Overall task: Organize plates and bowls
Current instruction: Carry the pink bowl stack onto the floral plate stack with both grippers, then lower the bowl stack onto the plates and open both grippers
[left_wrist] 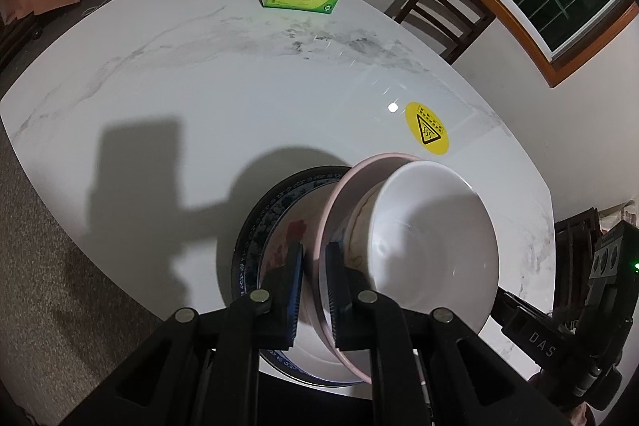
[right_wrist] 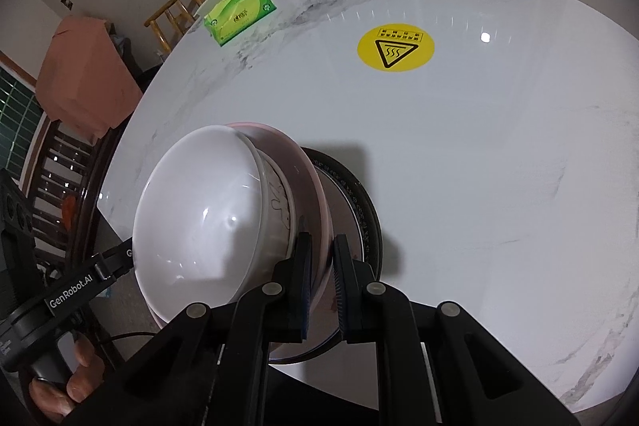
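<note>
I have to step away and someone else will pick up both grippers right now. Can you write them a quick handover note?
Left gripper: shut on the pink plate rim.
Right gripper: shut on the same rim, opposite side.
The pink plate carries a patterned bowl with a white bowl nested in it; the stack is over the blue-rimmed plate near the front edge of the marble table.
Done: bowls stacked on the pink plate.
Left: seat the stack on the blue-rimmed plate, if not already resting, and release both grippers.
</note>
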Demonstrator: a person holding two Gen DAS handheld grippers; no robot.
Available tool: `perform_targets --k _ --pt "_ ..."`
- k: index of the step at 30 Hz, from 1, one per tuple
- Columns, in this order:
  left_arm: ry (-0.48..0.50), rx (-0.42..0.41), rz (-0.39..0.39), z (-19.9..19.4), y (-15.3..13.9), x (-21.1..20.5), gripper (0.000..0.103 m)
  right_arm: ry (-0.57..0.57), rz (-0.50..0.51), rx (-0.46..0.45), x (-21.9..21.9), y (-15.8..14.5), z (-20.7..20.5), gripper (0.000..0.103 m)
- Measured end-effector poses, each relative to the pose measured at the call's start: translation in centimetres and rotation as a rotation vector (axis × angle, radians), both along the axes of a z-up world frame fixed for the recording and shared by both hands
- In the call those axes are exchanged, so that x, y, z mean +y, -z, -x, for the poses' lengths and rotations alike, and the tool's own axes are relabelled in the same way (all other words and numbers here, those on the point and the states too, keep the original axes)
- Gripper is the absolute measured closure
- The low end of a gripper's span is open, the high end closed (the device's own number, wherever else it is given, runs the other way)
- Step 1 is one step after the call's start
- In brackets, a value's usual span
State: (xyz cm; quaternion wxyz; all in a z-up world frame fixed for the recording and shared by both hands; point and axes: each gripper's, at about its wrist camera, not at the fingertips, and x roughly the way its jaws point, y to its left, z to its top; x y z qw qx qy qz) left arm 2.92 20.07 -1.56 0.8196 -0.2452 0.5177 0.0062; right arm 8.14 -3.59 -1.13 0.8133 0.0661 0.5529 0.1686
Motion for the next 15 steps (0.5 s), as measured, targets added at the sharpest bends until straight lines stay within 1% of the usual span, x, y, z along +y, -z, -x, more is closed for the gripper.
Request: perform_targets --k 15 --pt "0.002 -0.009 -0.018 -0.05 0.24 -0.19 0.092 0.002 -0.012 -0.014 -0.22 -0.04 0.16 0.089"
